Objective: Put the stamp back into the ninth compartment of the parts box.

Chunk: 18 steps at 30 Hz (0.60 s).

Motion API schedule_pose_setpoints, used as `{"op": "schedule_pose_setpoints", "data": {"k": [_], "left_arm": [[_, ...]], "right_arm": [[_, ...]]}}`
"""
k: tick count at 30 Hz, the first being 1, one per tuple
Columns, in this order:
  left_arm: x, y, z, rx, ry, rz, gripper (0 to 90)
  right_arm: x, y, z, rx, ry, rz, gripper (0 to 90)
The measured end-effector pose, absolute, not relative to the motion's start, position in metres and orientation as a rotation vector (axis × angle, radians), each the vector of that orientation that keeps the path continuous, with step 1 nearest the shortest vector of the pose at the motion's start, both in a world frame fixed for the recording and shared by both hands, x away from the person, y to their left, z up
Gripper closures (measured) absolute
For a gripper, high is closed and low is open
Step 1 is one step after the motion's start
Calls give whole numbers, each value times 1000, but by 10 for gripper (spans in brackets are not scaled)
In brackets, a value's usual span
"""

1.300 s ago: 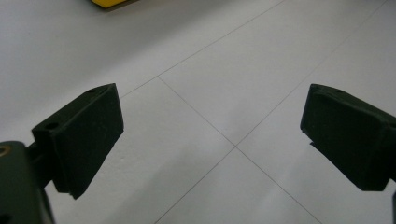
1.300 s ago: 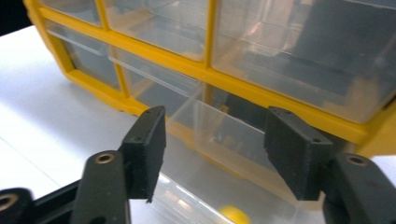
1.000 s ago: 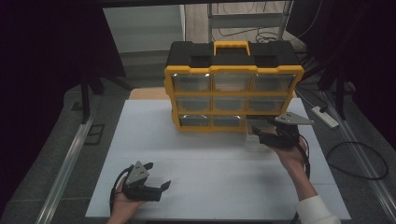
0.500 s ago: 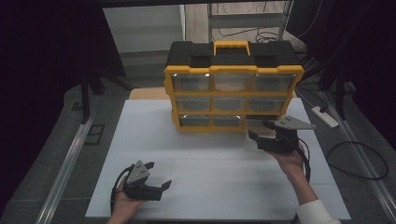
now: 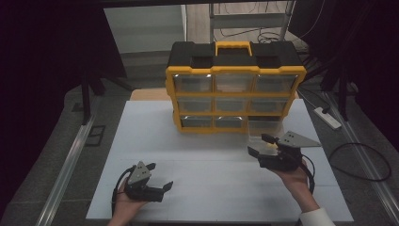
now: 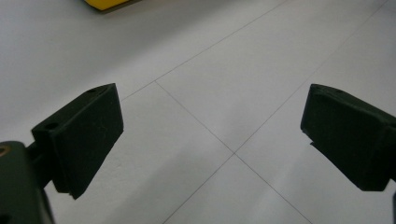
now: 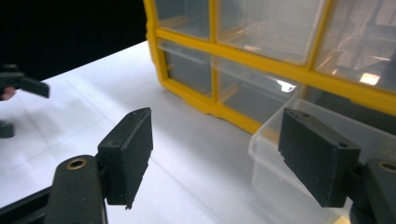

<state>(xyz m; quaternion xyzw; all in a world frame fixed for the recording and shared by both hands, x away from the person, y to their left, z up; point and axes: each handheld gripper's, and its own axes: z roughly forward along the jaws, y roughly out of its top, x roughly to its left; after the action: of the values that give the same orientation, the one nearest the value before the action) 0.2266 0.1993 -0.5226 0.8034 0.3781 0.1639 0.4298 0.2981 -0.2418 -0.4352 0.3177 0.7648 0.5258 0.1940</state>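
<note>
White desk (image 5: 188, 146), faint grid lines; dark room, grey floor, cables behind. Yellow-black drawer organizer (image 5: 235, 84) at desk's far middle, clear drawers; bottom-right clear drawer (image 5: 263, 128) pulled out. Right gripper (image 5: 261, 145) just before that drawer, jaws wide, nothing held. Left gripper (image 5: 159, 176) near front edge, wide, nothing between jaws.

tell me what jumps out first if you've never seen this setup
The yellow and black drawer organizer stands at the far middle of the white table, its bottom-right clear drawer pulled out. The right gripper hovers just in front of that drawer with open jaws, while the left gripper rests open near the table's front edge.
</note>
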Motion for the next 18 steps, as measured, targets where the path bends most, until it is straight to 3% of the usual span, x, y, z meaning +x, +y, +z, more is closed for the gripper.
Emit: {"op": "schedule_pose_setpoints", "data": {"k": [9, 18], "left_arm": [[227, 200, -523, 2000, 950, 396, 60], [227, 199, -524, 2007, 957, 378, 60]], "right_arm": [[269, -264, -469, 910, 2171, 1431, 268], [273, -279, -494, 979, 2208, 1395, 265]]}}
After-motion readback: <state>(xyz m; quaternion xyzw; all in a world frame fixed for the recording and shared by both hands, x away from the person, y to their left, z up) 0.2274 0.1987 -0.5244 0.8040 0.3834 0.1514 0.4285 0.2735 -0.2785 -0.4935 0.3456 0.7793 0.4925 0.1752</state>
